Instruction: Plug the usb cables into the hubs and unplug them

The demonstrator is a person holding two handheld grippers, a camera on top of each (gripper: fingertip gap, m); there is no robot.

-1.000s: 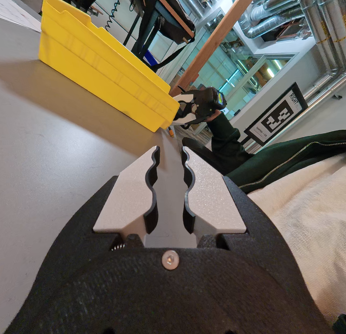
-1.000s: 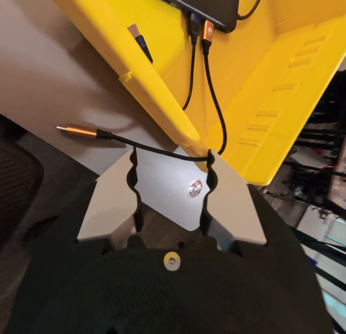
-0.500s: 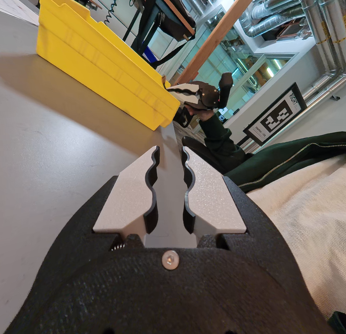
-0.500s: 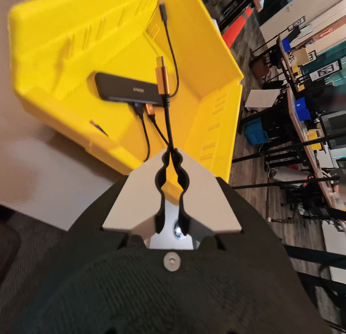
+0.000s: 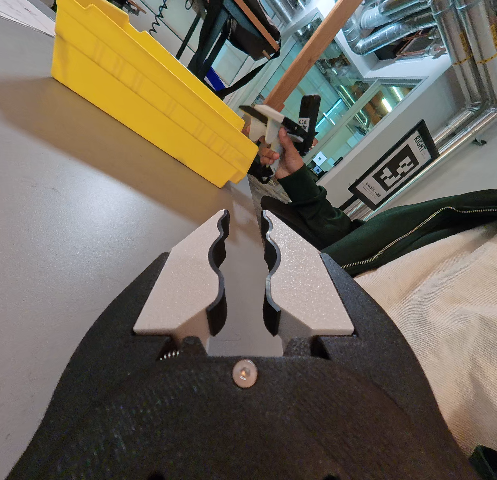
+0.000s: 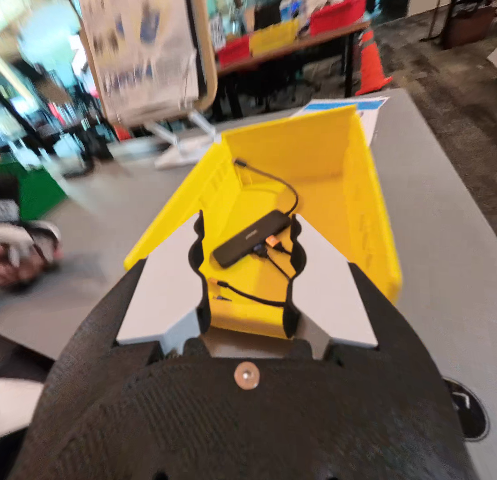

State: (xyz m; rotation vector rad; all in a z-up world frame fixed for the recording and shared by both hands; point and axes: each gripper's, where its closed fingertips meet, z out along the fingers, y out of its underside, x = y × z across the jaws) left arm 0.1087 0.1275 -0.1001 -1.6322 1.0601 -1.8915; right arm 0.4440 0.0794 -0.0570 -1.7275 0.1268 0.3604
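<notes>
While the right gripper hangs over the bin, status:
hub: black hub (image 6: 251, 238) on floor of yellow bin (image 6: 376, 252), two plugs seated, one orange (image 6: 272, 241), one dark beside it.
loose cable: orange-tipped plug (image 6: 213, 281) lies free near the bin's front wall, cord running right.
right gripper (image 6: 247, 257): jaws wide, empty, above bin's near end.
left gripper (image 5: 245, 254): jaws narrowly apart, empty, low over grey table (image 5: 67, 238), well apart from bin.
step: likely between grasps, loose plug not in hub.
next: probably descend, pinch plug body, align with free port.
</notes>
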